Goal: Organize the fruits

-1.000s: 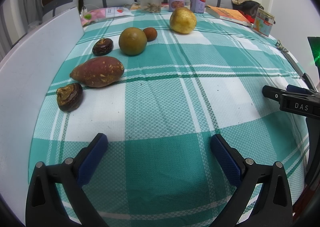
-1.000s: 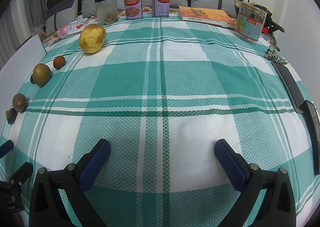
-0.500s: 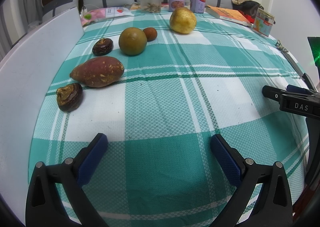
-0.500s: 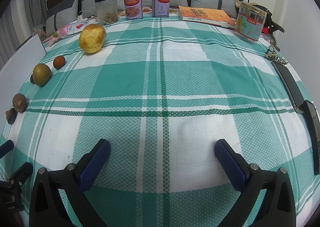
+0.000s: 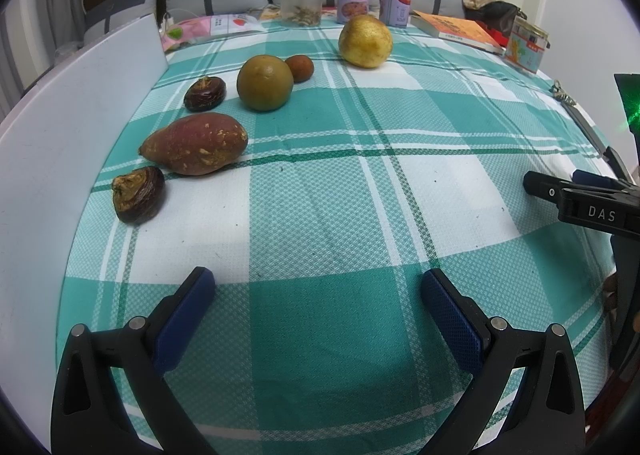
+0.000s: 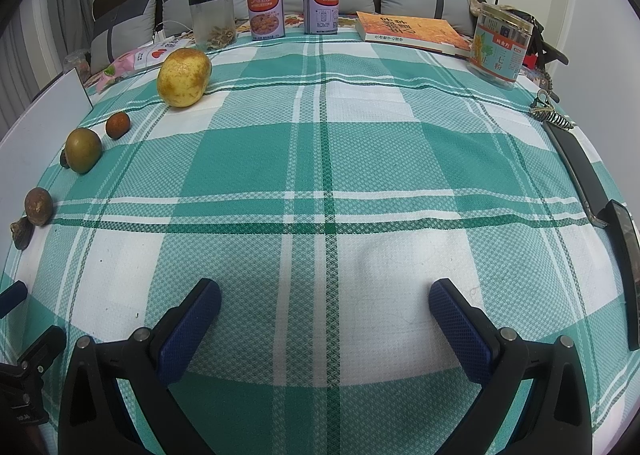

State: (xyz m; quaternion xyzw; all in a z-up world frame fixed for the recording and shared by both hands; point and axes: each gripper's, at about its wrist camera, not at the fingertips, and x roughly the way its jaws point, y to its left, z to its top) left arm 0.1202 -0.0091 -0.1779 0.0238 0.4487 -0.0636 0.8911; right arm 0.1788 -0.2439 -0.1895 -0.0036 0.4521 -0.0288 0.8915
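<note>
My left hand-held gripper (image 5: 316,311) hovers spread wide and empty over the checked cloth on the tabletop (image 5: 340,215); my right hand-held gripper (image 6: 324,319) is just as wide and empty, well apart from everything. The fruits lie ahead and left of my left one, so that hand is nearer. Nearest is the shrivelled dark fruit (image 5: 138,195), then the sweet potato (image 5: 196,148), its long axis crosswise, then the green round fruit (image 5: 265,83), farthest the yellow pear (image 5: 365,41).
</note>
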